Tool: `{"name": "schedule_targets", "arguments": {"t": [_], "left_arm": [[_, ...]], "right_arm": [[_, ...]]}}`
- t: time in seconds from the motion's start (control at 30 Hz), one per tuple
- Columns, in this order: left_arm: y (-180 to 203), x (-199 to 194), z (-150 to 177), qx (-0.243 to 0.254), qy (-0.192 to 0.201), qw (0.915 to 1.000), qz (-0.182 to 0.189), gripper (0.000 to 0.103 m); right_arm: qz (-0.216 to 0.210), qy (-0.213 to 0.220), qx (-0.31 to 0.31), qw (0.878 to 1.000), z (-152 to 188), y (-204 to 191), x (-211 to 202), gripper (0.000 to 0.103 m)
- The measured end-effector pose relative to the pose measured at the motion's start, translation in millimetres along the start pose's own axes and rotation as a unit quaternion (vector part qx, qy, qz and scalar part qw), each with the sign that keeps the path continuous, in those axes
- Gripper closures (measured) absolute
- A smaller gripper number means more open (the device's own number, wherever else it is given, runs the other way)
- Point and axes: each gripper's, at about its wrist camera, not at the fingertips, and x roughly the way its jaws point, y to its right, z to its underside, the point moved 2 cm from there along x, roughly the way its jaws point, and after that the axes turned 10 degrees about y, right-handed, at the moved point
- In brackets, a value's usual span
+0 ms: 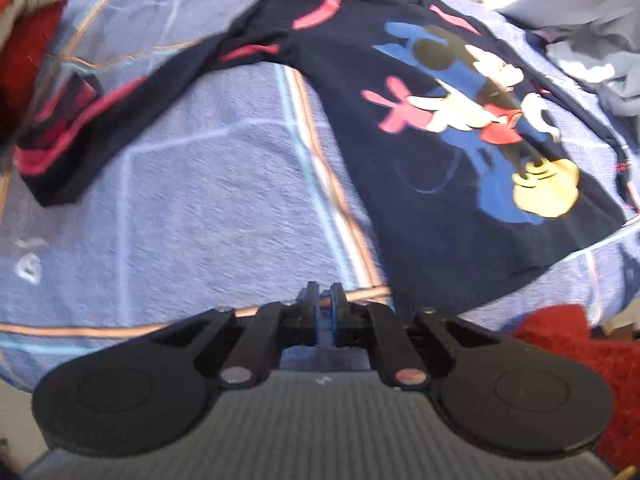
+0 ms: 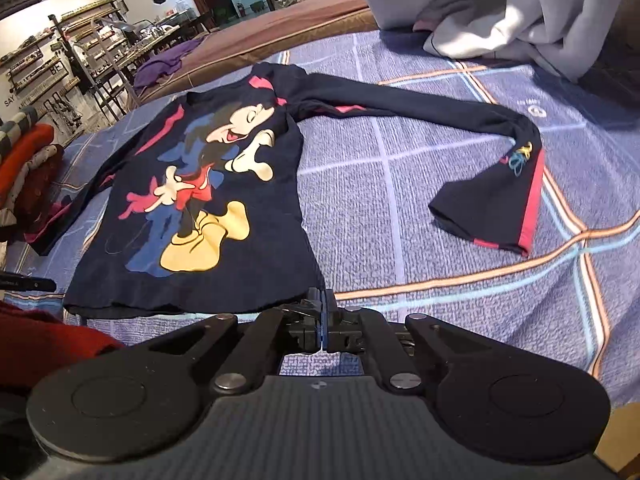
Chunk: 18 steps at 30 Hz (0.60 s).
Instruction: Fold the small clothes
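Little can be read. In the right wrist view, the white wall (image 2: 24, 92) at far left carries black letters "SAY" beside the shelves (image 2: 40, 68), and a small sign (image 2: 56, 67) on those shelves shows "BE". The navy shirt (image 2: 192, 272) bears a cartoon mouse print without words; the coloured scribble on its sleeve cuff (image 2: 520, 158) is too small to read.

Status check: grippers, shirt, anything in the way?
Left gripper shut, empty, at the hem. Right gripper shut, empty, at the hem corner. Shirt flat, print up, sleeves out, unfolded. Red cloth near hem; nothing on shirt.
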Motion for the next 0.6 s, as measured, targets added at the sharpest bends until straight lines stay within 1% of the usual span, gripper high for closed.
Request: {"name": "schedule_targets", "arguments": {"t": [0.03,0.07,0.1,0.13,0.2,0.23,0.27,0.3,0.33,0.37,0.4,0.43,0.47,0.5,0.53,0.57,0.6], "left_arm": [[2.7,-1.9,0.2,-0.010,0.006,0.9999,0.009,0.081],[6.3,-3.2,-1.1,-0.019,0.012,0.9995,0.022,0.071],[10.8,-3.2,-3.0,-0.024,0.016,0.9989,0.036,0.047],[15.3,-1.3,-4.1,-0.025,0.020,0.9985,0.045,0.037],[28.2,4.2,-3.8,-0.017,0.022,0.9981,0.056,0.037],[34.1,9.7,-4.5,-0.013,0.019,0.9976,0.065,0.036],[38.3,17.0,-3.4,-0.009,0.014,0.9972,0.073,0.034],[41.7,26.5,-1.4,-0.004,0.005,0.9974,0.072,0.032],[45.2,36.0,1.3,-0.002,-0.005,0.9983,0.058,0.033],[49.0,39.6,3.5,0.003,0.002,0.9986,0.052,0.032],[53.8,40.1,3.9,0.014,0.014,0.9986,0.049,0.033],[59.0,40.3,4.0,0.029,0.018,0.9984,0.045,0.046],[63.6,39.3,3.5,0.047,0.018,0.9981,0.037,0.058],[65.7,38.0,2.5,0.057,0.018,0.9976,0.035,0.088],[62.9,37.1,0.9,0.052,0.010,0.9976,0.046,0.095],[58.8,34.3,-1.3,0.038,0.005,0.9977,0.056,0.096],[54.6,28.8,-4.0,0.031,0.007,0.9975,0.062,0.096]], "right_arm": [[0.002,0.003,0.014,1.000,1.7,1.4,4.7,0.098],[0.000,0.015,0.029,0.999,0.8,2.3,7.0,0.085],[-0.008,0.025,0.042,0.999,-0.6,2.7,7.6,0.076],[-0.019,0.031,0.051,0.998,-3.1,1.8,11.3,0.072],[-0.027,0.040,0.060,0.997,-9.9,-0.6,18.0,0.056],[-0.030,0.045,0.064,0.996,-14.0,-2.4,20.7,0.052],[-0.035,0.052,0.068,0.996,-16.7,-3.1,24.0,0.043],[-0.042,0.061,0.071,0.995,-18.5,-3.5,27.5,0.030],[-0.049,0.066,0.074,0.994,-19.4,-3.1,32.4,0.023],[-0.054,0.061,0.075,0.994,-18.9,-2.8,39.5,0.009],[-0.054,0.052,0.077,0.994,-17.0,-2.8,47.4,0.005],[-0.053,0.044,0.080,0.994,-14.2,-2.7,53.9,0.006],[-0.057,0.037,0.084,0.994,-10.5,-3.7,60.9,0.013],[-0.066,0.032,0.087,0.993,-7.4,-6.2,65.4,0.036],[-0.076,0.027,0.091,0.993,-5.1,-9.2,67.1,0.055],[-0.091,0.021,0.101,0.991,-4.3,-11.7,67.0,0.092],[-0.110,0.016,0.117,0.987,-4.6,-13.2,64.6,0.091]]}}
